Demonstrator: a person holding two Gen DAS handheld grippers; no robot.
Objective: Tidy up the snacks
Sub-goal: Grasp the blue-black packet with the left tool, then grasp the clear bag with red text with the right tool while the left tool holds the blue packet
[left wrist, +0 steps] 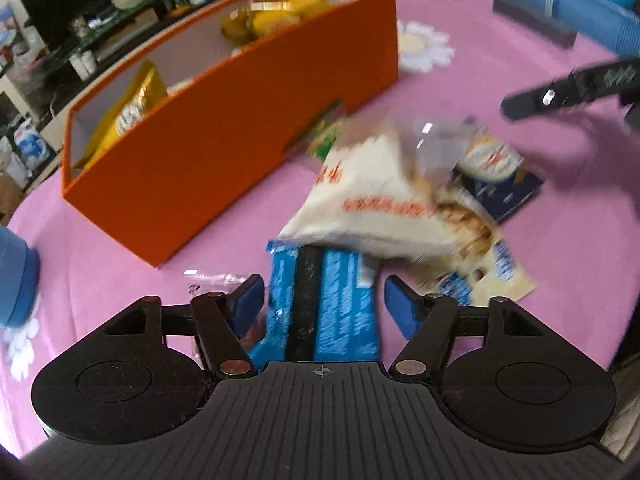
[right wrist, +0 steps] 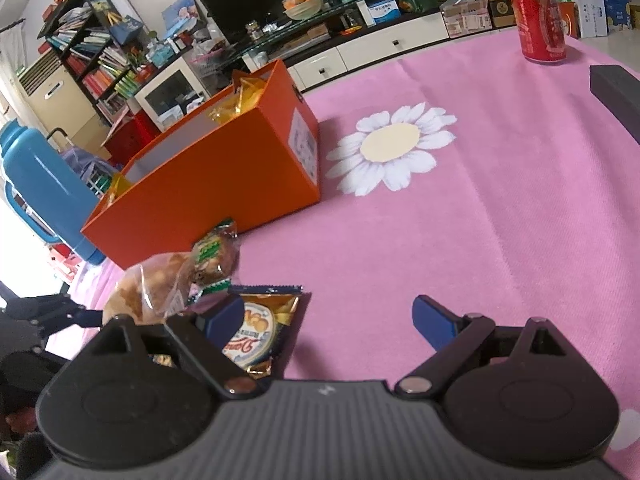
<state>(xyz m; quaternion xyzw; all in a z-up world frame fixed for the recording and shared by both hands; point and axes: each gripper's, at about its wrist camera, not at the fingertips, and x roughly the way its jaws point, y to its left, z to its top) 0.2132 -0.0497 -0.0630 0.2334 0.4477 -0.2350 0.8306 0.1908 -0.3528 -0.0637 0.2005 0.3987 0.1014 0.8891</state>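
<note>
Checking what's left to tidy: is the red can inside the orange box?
No, the red can stands upright on the pink tablecloth, well apart from the orange box.

My left wrist view is motion-smeared: print on the white snack bag point(left wrist: 372, 204) beside the orange box point(left wrist: 224, 152) is unreadable. The blue packet point(left wrist: 324, 308) nearer me than the box has its lower end hidden under the left gripper point(left wrist: 324, 300); I can't tell if the pads touch it. A green packet point(left wrist: 326, 136) against the box is mostly covered. In my right view the blue flask point(right wrist: 44, 184) left of the box is cut by the edge.
</note>
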